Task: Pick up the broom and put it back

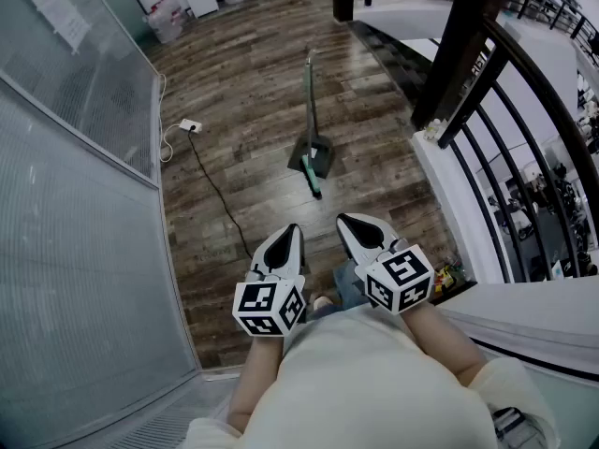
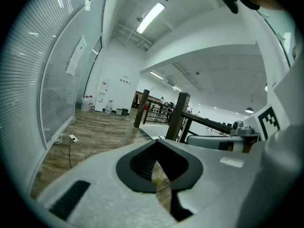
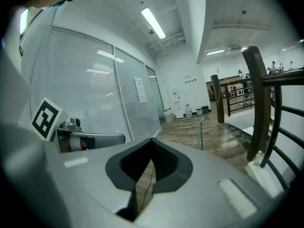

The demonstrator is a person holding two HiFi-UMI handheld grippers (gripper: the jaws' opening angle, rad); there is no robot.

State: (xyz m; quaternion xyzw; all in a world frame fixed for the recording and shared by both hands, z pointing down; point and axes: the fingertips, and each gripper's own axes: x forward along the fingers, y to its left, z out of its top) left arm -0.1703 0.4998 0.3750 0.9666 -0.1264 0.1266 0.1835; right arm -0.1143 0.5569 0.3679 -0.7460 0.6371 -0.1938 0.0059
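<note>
Head view: the broom (image 1: 310, 101) is on the wooden floor (image 1: 234, 82), straight ahead of the person and well apart from both claws. Its long pale handle rises from a dark base (image 1: 316, 156), and a short green piece (image 1: 314, 181) lies on the near side of that base, pointing back towards the person. I cannot tell which of these parts belong to the broom and which to a dustpan. The left claw (image 1: 293, 230) and right claw (image 1: 345, 221) are held side by side, their tips angled in towards each other. The handle lines up about midway between them, so neither looks clearly nearer.

Left gripper view: the left claw (image 2: 160, 175) is pressed together with nothing in it, and only a sliver of floor shows along the seam. A thin pale pole (image 2: 128, 129), probably the handle, stands far off, left of the tips.

Right gripper view: the right claw (image 3: 145, 177) is likewise closed and empty. The handle (image 3: 201, 133) stands upright, far ahead and right of the tips. The long axis is vertical, so the reach probably means walking forward and opening a claw around the pole from the side.
</note>
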